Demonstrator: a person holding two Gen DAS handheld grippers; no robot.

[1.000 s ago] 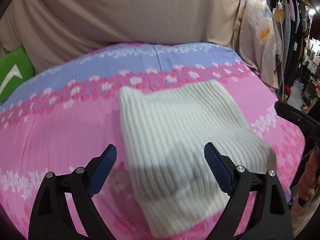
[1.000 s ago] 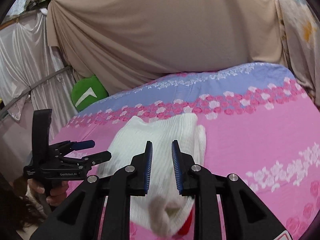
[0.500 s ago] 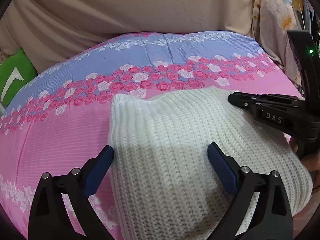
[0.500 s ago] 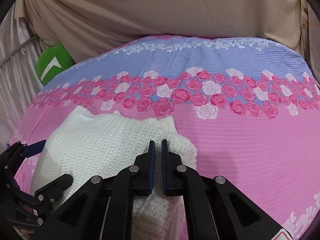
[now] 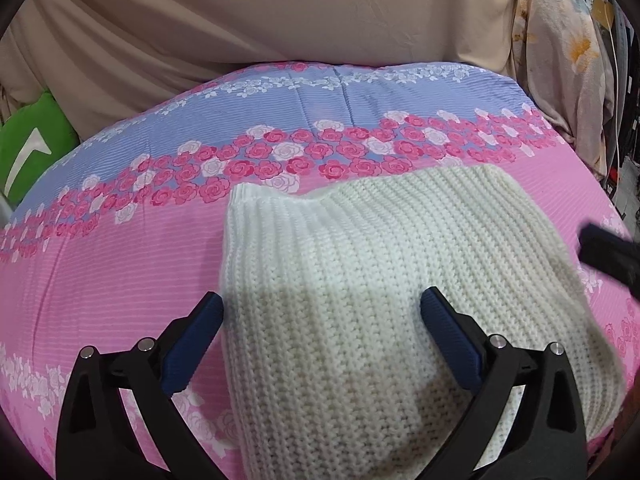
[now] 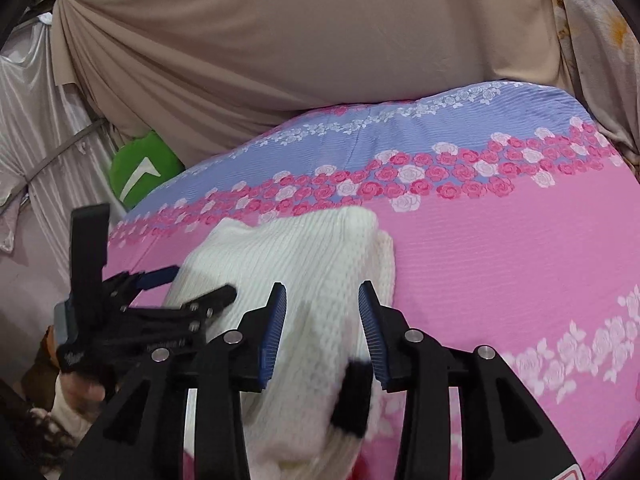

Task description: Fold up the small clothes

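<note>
A white knitted garment (image 5: 360, 280) lies folded on the pink floral bedsheet (image 5: 120, 272). In the left wrist view my left gripper (image 5: 322, 320) hangs wide open low over the garment's near part. Its left finger is beside the garment's left edge and its right finger is over the knit. My right gripper (image 6: 322, 320) is over the same garment (image 6: 304, 256), with its jaws opening. The knit shows in the gap and the pads do not press on it. A blurred dark patch (image 6: 352, 396) sits on the garment's near end. The left gripper (image 6: 204, 282) is at the garment's left side.
Beige draped cloth (image 5: 280, 20) backs the bed. A green cushion (image 6: 140, 168) rests at the bed's far left. Flowered fabric (image 5: 560, 60) hangs at the right. A hand (image 6: 76, 392) holds the left tool. A blurred black finger (image 5: 604, 254) of the right gripper shows at the right edge.
The right gripper, shut at the garment's right edge half a second ago, has drawn back and opened. The left gripper came down close to the garment, then held still.
</note>
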